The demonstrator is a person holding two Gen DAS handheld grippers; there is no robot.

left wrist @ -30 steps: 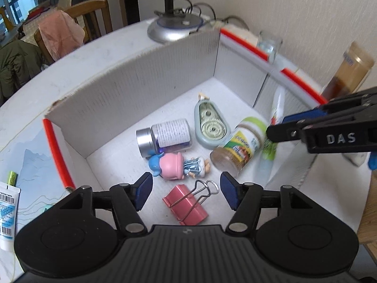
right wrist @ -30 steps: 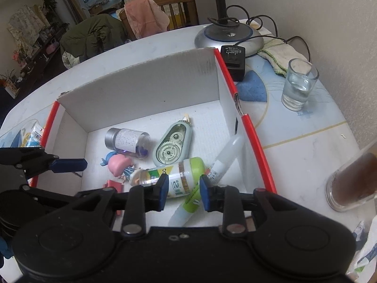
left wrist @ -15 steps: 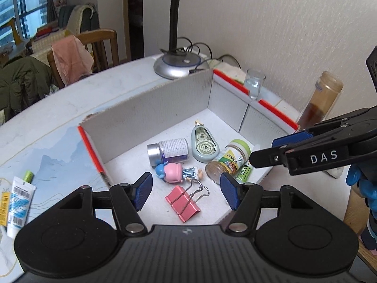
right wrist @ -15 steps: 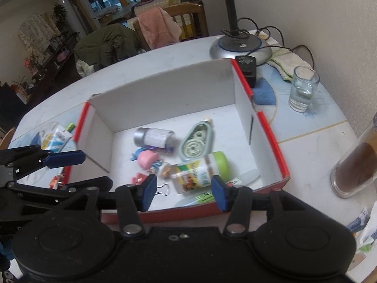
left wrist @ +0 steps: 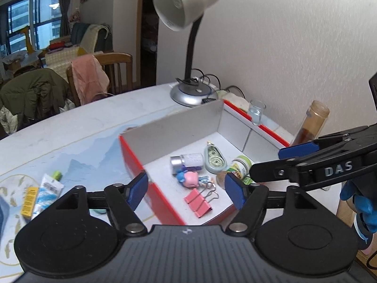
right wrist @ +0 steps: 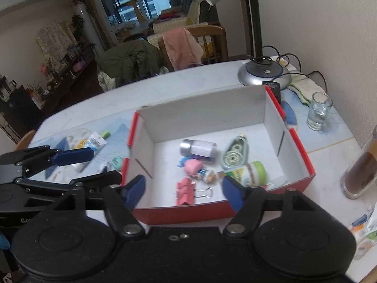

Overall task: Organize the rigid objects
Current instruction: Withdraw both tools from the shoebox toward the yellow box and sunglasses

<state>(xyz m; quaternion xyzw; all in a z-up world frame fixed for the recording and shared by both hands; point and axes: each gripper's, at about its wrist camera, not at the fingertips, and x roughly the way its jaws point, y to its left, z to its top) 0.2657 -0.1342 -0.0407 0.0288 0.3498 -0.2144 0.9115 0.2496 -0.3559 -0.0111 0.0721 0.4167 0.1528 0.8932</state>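
A red box with white inner walls (left wrist: 174, 129) (right wrist: 202, 108) holds a silver-capped bottle (left wrist: 187, 162) (right wrist: 198, 148), a green correction-tape dispenser (left wrist: 214, 160) (right wrist: 235, 155), a green-capped bottle (left wrist: 238, 167) (right wrist: 247, 173), a pink doll (left wrist: 190, 179) (right wrist: 193, 166) and a pink binder clip (left wrist: 199, 202) (right wrist: 186, 192). My left gripper (left wrist: 186, 192) hangs above the box's near left corner, its jaws opening with nothing between them. My right gripper (right wrist: 183, 193) hovers over the near wall, jaws also opening and empty.
A desk lamp (left wrist: 188, 94) stands behind the box. A water glass (right wrist: 318, 110) and a tall jar of brown liquid (right wrist: 360, 174) stand to the right. Tubes (left wrist: 47, 188) lie on the table to the left. Chairs draped with clothes (right wrist: 183, 44) stand beyond the table.
Both grippers have lifted and drawn back from inside the box. The right jaws, narrow over the green-capped bottle before, have spread wide. The left jaws have widened a little.
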